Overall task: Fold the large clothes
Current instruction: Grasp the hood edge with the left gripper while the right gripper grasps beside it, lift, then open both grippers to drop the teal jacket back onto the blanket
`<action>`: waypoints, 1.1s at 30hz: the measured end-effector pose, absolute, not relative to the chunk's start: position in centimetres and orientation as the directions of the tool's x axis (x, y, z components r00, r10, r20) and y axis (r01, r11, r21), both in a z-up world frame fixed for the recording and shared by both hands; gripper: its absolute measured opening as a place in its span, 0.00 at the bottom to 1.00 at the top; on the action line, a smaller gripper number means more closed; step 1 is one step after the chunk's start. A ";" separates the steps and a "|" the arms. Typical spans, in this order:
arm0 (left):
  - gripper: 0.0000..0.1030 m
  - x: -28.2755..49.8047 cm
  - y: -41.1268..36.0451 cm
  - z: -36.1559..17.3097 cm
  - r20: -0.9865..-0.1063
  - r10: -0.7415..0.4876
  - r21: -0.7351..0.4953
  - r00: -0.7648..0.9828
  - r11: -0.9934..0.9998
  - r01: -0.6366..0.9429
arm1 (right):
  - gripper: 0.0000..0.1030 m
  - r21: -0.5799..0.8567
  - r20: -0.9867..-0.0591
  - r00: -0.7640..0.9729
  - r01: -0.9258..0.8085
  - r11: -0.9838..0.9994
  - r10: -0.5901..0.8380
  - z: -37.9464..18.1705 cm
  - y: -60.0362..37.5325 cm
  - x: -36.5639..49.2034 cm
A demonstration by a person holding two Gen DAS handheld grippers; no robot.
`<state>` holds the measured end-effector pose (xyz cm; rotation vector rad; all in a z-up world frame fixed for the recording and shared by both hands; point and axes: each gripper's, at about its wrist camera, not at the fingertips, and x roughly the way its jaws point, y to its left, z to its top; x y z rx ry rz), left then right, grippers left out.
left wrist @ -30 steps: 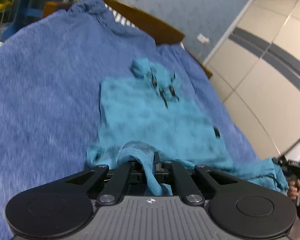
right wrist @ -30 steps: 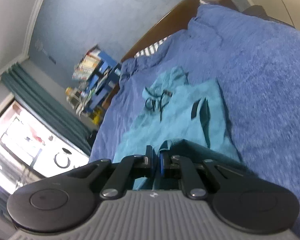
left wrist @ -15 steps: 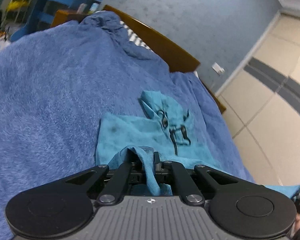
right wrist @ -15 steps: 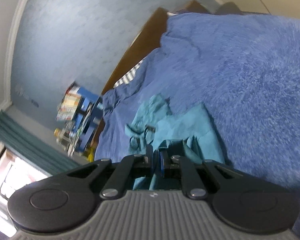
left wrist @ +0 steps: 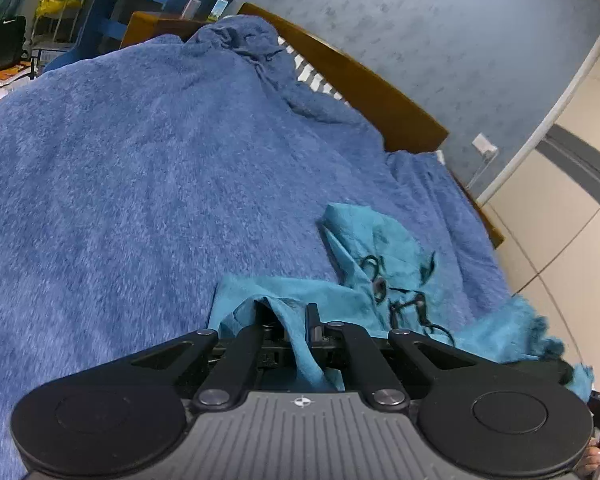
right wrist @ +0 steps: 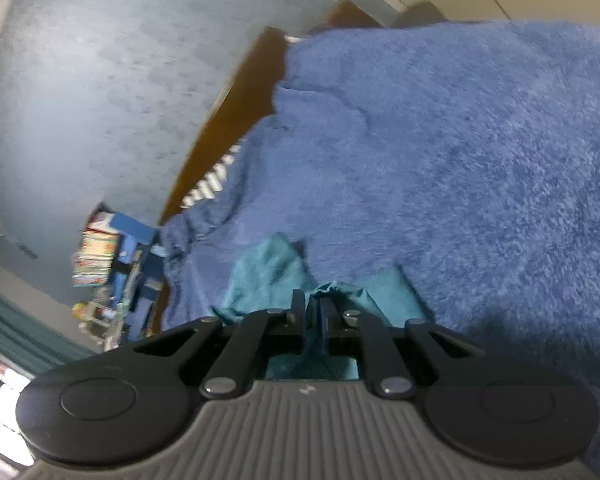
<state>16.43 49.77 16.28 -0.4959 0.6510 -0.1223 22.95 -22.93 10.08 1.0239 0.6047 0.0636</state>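
**Teal hoodie, held at two points over bed**

Left gripper (left wrist: 296,320): fingers closed on a fold of the hoodie (left wrist: 380,248), cloth draped between them; hood and drawstrings lie just ahead on the blue blanket (left wrist: 140,184).

Right gripper (right wrist: 311,310): fingers clamped on another bunched edge of the hoodie (right wrist: 268,276), the rest spread just beyond on the blanket (right wrist: 460,160). Wooden headboard (right wrist: 236,96) behind.

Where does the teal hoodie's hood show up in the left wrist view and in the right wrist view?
Left wrist: hood lies right of centre on the blue blanket, drawstrings below it.
Right wrist: hood sits just above the closed fingers, left of centre.
Shared landmark: the brown wooden headboard.
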 end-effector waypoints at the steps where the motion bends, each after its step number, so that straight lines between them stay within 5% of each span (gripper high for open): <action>1: 0.02 17.3 49.7 16.0 -0.562 -0.255 -0.481 0.787 0.875 -0.060 | 0.07 0.805 -0.471 0.825 0.256 0.536 0.313 9.5 -22.9 23.8; 4: 0.06 20.3 49.7 14.4 -0.625 -0.244 -0.486 0.742 0.865 -0.125 | 0.09 0.757 -0.566 0.775 0.355 0.548 0.281 7.3 -23.0 25.7; 7: 0.28 21.7 49.0 13.6 -0.638 -0.245 -0.458 0.730 0.883 -0.104 | 0.10 0.739 -0.595 0.765 0.399 0.542 0.248 5.9 -23.1 26.2; 10: 0.47 21.3 48.6 13.5 -0.616 -0.239 -0.442 0.750 0.894 -0.079 | 0.10 0.746 -0.577 0.782 0.387 0.542 0.236 5.9 -23.1 25.7; 16: 0.68 18.4 49.2 14.7 -0.486 -0.191 -0.444 0.853 0.895 -0.052 | 0.10 0.597 -0.558 0.798 0.196 0.778 0.227 8.9 -18.9 25.0; 20: 0.70 17.1 47.6 15.6 -0.409 -0.187 -0.391 0.893 0.920 0.014 | 0.10 0.454 -0.593 0.748 0.005 0.891 0.298 9.5 -13.2 26.2; 27: 0.50 19.1 39.4 12.9 -0.560 -0.341 -0.229 0.755 0.939 0.255 | 0.10 0.250 -0.664 0.677 -0.200 0.947 0.318 8.1 -4.8 28.9; 33: 0.41 23.1 36.3 8.8 -0.621 -0.193 -0.075 0.759 0.979 0.188 | 0.11 0.087 -0.659 0.734 -0.144 0.986 0.166 7.6 -3.5 32.5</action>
